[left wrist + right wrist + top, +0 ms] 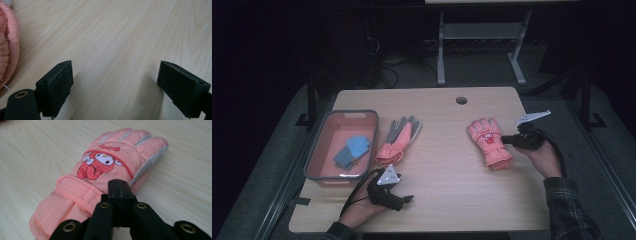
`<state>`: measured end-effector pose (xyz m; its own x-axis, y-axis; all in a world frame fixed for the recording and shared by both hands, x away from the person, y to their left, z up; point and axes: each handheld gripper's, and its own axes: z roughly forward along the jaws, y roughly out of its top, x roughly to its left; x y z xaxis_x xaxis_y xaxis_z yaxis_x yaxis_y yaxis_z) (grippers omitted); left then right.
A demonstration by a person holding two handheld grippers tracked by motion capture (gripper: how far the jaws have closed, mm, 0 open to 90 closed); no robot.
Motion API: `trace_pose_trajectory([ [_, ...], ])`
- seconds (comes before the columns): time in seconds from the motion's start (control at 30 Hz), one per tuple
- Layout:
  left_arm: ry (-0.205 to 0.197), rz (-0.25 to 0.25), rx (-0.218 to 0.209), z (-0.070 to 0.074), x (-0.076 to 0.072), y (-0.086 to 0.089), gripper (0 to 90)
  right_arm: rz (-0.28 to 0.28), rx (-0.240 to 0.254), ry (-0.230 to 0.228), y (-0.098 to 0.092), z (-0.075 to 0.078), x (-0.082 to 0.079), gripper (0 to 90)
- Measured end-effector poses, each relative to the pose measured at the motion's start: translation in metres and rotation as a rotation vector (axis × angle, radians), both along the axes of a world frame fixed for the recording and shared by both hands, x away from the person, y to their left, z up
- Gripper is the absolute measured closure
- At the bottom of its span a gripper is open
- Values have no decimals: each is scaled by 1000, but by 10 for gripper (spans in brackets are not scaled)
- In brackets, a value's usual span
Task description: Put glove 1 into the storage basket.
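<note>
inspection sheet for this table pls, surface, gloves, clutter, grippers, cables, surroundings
surface: wooden table with a round hole
job's things: pink glove lying flat, cartoon print up; grey-pink glove beside the basket; blue gloves inside it
clutter: nothing seen
grippers: left gripper open over bare wood; right gripper shut, empty, at the pink glove
cables: one trailing from the right gripper
surroundings: dark floor, desk frame behind

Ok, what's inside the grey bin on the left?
The grey bin holds blue gloves lying on its pink floor, seemingly one overlapping another. Anything beneath them is covered.
</note>
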<state>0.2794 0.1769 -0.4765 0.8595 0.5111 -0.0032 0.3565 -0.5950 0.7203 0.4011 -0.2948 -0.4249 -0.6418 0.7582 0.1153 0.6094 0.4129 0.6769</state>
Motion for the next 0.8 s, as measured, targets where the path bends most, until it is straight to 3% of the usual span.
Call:
trace_pose_trajectory([
  [0.8, 0, -1, 1, 0, 0, 0, 127, 270, -37, 29, 64, 1, -35, 900],
])
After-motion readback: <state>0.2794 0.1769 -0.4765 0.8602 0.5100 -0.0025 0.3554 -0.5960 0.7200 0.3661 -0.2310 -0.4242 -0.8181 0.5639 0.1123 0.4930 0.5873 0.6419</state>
